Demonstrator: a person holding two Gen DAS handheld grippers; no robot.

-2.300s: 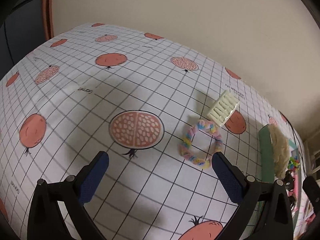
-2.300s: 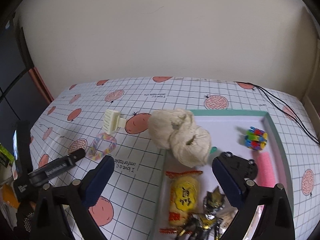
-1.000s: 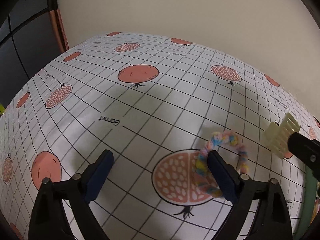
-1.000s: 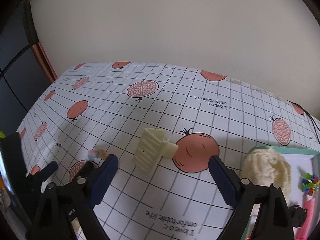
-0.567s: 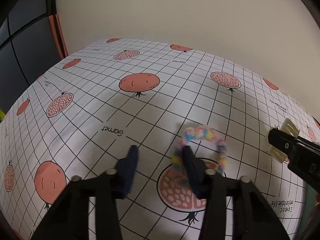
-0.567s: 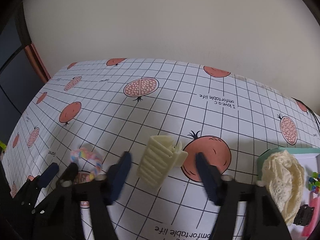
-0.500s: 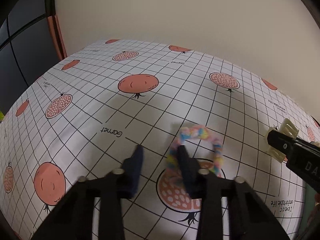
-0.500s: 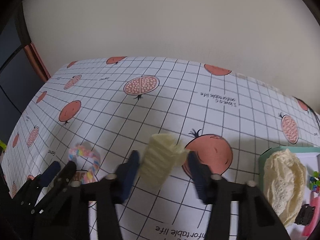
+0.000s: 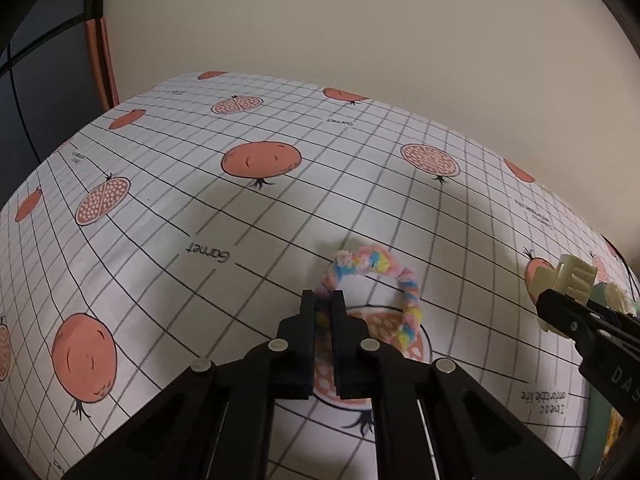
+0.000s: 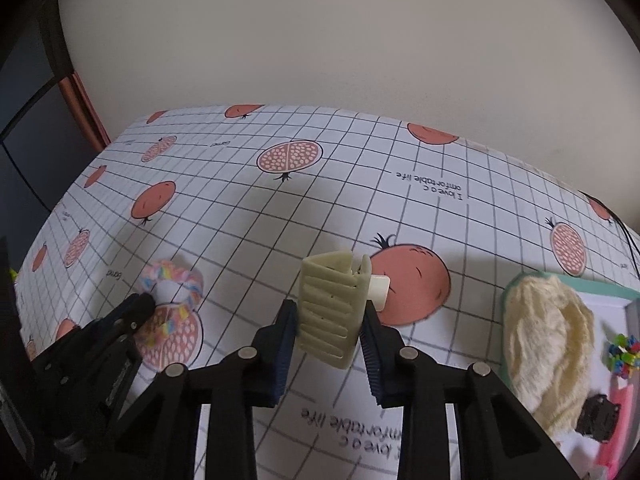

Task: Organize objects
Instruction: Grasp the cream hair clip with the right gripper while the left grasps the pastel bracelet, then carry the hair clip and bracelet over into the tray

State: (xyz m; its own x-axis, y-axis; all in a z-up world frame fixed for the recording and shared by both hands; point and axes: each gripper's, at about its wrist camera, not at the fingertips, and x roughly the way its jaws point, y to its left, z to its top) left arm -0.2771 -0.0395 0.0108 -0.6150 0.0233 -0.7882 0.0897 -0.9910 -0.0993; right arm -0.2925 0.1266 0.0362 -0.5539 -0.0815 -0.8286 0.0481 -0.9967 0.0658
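A pastel rainbow hair scrunchie (image 9: 374, 280) lies on the pomegranate-print tablecloth (image 9: 200, 208). My left gripper (image 9: 322, 305) is shut on the scrunchie's near-left edge. The cream hair claw clip (image 10: 332, 312) sits between the blue pads of my right gripper (image 10: 330, 318), which is shut on it. In the left wrist view the claw clip (image 9: 568, 288) shows at the right, held by the right gripper (image 9: 560, 312). In the right wrist view the scrunchie (image 10: 172, 292) and the left gripper (image 10: 140, 308) are at the left.
A teal-rimmed tray (image 10: 612, 292) at the right holds a cream crocheted cloth (image 10: 548, 344), a multicoloured toy (image 10: 622, 354), a black item (image 10: 598, 422) and a pink item (image 10: 614, 428). A wall stands behind the table. A black cable (image 10: 624, 228) runs at the far right.
Both grippers came in from open and closed: the left onto the scrunchie's edge, the right onto the claw clip. The clip now looks raised and tilted.
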